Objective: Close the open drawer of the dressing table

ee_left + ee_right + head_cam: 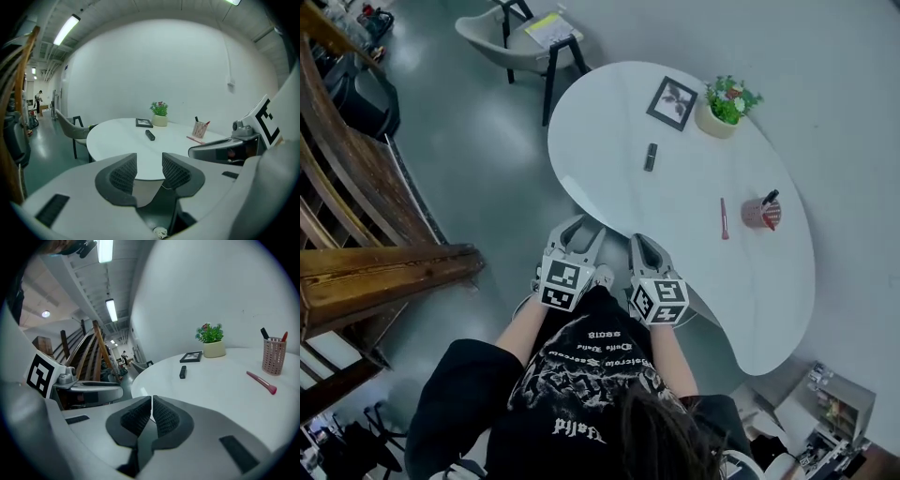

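Potted plant [727, 105] nr photo frame [672, 102], pink pen [724, 218] by pen cup [761, 213], grey chair [483, 36], wooden stairs [384, 272]

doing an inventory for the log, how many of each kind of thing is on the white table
picture frame: 1
potted plant: 1
small black bar: 1
pink stick lying flat: 1
pink mesh holder: 1
sticks standing in the holder: 2 (one black, one red)
Total: 7

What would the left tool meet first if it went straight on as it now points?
Probably the near edge of the white table, just ahead of the left tool; depth unclear.
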A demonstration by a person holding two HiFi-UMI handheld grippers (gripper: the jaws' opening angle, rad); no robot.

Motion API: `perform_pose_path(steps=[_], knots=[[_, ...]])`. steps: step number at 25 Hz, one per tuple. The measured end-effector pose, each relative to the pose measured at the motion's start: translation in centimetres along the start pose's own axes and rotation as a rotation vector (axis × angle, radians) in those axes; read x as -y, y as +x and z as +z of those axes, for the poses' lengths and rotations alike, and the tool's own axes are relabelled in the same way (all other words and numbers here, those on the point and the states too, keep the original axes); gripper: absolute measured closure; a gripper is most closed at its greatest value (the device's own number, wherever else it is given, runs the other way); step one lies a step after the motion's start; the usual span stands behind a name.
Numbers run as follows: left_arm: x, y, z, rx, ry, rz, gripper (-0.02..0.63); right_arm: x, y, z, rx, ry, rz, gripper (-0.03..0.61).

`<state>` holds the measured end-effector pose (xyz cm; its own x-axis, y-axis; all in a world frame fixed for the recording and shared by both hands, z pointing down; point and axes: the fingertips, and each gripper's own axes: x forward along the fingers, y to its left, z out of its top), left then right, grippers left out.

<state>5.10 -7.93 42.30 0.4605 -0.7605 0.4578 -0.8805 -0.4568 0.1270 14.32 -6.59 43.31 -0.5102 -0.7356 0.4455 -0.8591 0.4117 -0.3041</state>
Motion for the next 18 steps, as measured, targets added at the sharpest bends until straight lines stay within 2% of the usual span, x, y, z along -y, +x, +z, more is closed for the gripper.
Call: perform_pose_path(steps=[6, 18], knots=[[0.9, -1.1, 0.8, 0.04, -0.036, 0.034, 0.436, 0.3, -0.7, 1.1, 0.001, -0.047, 0.026, 0.551], [1.7, -1.4, 1.4, 0.064, -0.019, 0.054, 0.445, 0.4, -1.1, 2.0, 0.021, -0.083, 0.037, 0.551]])
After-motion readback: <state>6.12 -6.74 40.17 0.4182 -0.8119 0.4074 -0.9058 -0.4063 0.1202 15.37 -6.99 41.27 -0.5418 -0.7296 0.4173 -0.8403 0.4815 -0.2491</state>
